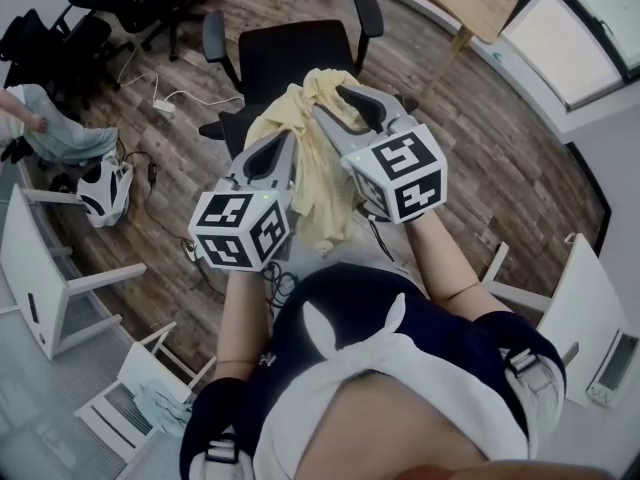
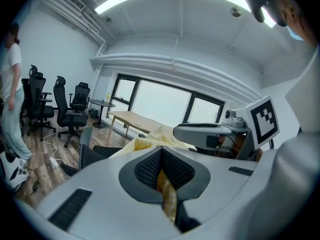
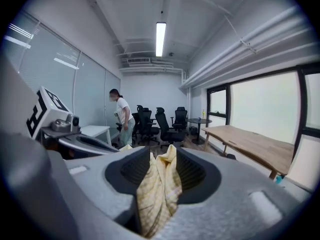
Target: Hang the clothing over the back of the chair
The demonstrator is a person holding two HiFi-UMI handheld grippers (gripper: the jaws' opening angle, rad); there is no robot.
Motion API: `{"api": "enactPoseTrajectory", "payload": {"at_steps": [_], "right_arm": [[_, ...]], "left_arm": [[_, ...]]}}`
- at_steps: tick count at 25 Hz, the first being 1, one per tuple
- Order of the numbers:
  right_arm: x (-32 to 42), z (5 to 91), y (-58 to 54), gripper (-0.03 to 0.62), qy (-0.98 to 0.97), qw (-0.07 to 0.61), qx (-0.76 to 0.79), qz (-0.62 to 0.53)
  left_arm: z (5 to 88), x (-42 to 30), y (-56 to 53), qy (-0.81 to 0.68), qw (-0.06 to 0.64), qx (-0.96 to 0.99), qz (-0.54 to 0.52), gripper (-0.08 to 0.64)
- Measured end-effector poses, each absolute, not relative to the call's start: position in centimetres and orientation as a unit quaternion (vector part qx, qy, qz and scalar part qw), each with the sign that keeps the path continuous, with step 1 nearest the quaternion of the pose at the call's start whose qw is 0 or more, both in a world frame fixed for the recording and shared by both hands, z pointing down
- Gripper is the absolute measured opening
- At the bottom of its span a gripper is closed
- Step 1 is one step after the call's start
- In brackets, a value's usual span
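Head view puts the yellow garment (image 1: 322, 200) over the black chair (image 1: 290, 60) at twelve o'clock, likely soft and light: your left gripper (image 1: 287, 144) jaws pinch its edge, right gripper (image 1: 330, 100) jaws gape around a loose fold.

Pale yellow checked clothing (image 1: 322, 193), black chair (image 1: 290, 63), brown wood-plank floor (image 1: 480, 158)

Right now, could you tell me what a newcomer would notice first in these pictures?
A yellow cloth lies bunched over the black chair, in the middle of the head view. The left gripper pinches it. The right gripper stands open, with the cloth loose between its jaws.
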State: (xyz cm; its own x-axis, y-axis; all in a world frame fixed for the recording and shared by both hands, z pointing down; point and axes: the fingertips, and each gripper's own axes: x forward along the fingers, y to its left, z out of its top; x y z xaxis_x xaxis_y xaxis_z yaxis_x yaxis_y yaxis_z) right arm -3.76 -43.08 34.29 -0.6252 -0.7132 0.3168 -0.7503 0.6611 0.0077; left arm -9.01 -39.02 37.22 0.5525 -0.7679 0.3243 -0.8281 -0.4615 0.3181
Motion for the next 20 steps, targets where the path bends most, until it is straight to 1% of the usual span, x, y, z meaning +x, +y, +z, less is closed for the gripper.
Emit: {"api": "enactPoseTrajectory", "payload": {"at_steps": [3, 4, 5, 9, 13, 20], "right_arm": [[-3.2, 32.7, -42.2, 0.153, -0.904, 0.109, 0.411, 0.045], [-3.1, 32.2, -41.8, 0.127, -0.905, 0.098, 0.413, 0.038], [-2.8, 31.7, -41.4, 0.082, -0.904, 0.088, 0.417, 0.031], [-2.2, 30.5, -39.7, -0.001, -0.9, 0.05, 0.432, 0.015], [-2.2, 29.9, -38.5, -0.002, -0.903, 0.002, 0.428, 0.028], [-2.8, 30.3, -36.6, -0.002, -0.912, 0.0, 0.411, 0.017]], "left_arm": [[37.3, -8.9, -39.0, -0.47, 0.219, 0.852, 0.069, 0.005], [37.3, -8.8, -38.9, -0.47, 0.219, 0.852, 0.069, 0.005], [37.3, -8.7, -38.8, -0.47, 0.218, 0.852, 0.069, 0.006], [37.0, -8.5, -38.3, -0.471, 0.213, 0.853, 0.065, 0.006], [36.5, -8.7, -37.8, -0.475, 0.199, 0.855, 0.052, 0.006], [35.0, -8.8, -36.3, -0.49, 0.164, 0.855, 0.05, 0.006]]}}
